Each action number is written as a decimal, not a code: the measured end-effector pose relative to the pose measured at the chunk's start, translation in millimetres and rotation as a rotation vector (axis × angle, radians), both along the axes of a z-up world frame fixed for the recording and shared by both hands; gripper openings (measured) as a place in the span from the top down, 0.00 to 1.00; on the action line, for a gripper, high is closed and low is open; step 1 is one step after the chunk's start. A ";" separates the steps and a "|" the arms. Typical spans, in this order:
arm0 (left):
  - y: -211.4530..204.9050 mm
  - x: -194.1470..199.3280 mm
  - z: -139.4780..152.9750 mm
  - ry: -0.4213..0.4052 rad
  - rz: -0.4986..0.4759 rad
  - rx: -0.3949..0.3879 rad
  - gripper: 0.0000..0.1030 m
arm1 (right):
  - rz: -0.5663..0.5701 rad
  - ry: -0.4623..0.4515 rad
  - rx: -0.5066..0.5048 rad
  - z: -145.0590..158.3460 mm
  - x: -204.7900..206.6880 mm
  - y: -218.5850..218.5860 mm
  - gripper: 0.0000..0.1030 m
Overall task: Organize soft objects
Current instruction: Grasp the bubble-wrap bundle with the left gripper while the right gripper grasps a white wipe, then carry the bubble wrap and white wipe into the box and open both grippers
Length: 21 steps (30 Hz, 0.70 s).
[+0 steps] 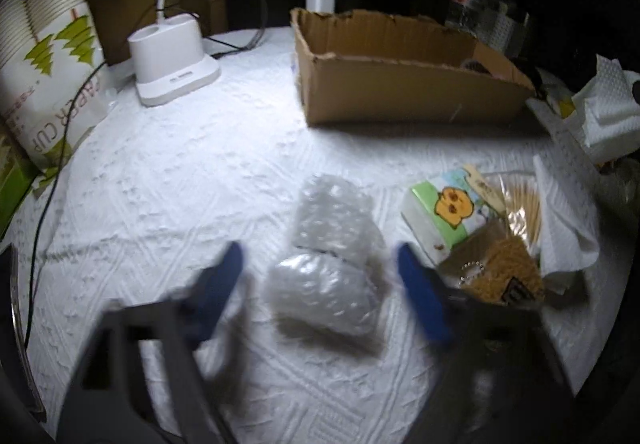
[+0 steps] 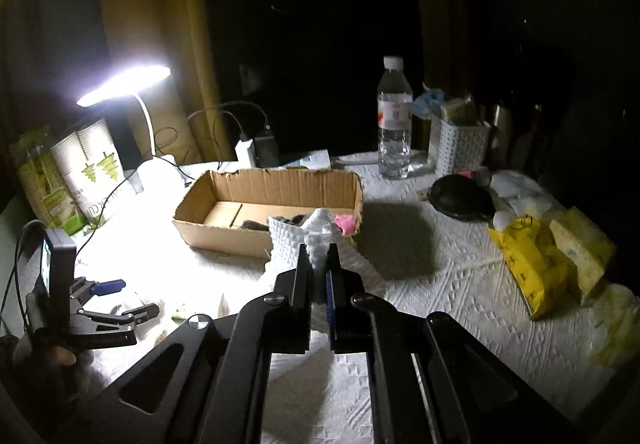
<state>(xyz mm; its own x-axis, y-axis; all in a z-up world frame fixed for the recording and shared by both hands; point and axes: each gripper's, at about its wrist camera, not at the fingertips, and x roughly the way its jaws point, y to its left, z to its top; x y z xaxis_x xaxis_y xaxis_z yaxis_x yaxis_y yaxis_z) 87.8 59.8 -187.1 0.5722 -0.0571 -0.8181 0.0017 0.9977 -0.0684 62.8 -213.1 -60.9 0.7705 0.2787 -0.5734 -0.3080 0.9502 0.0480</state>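
**Paper towel gripped, bubble wrap framed**

A white-covered counter (image 1: 160, 180) is seen, with a cardboard box (image 2: 256, 200) ahead of both tools. A crumpled paper towel (image 2: 316, 232) is pinched by the nearly closed right tool (image 2: 319, 264). Two bubble wrap bundles (image 1: 328, 264) are framed between the wide-spread fingers of the left tool (image 1: 318, 264), ungripped.

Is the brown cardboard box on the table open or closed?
Open: the brown cardboard box has no lid, and its inner floor shows in the right wrist view.
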 end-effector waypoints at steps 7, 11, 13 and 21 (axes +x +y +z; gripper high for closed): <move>-8.5 -2.4 7.4 -0.024 -0.005 -0.003 0.58 | 0.007 0.033 0.007 -12.0 7.5 -8.4 0.94; -11.8 -5.8 28.6 -0.073 -0.005 -0.016 0.58 | 0.015 0.030 0.011 -11.4 12.0 -10.4 0.94; -12.9 -7.0 42.6 -0.107 -0.004 -0.028 0.58 | 0.019 0.024 0.012 -8.7 14.2 -10.0 0.94; -23.4 4.3 89.1 -0.213 -0.041 -0.056 0.58 | 0.036 -0.006 0.021 3.5 25.9 -9.0 0.94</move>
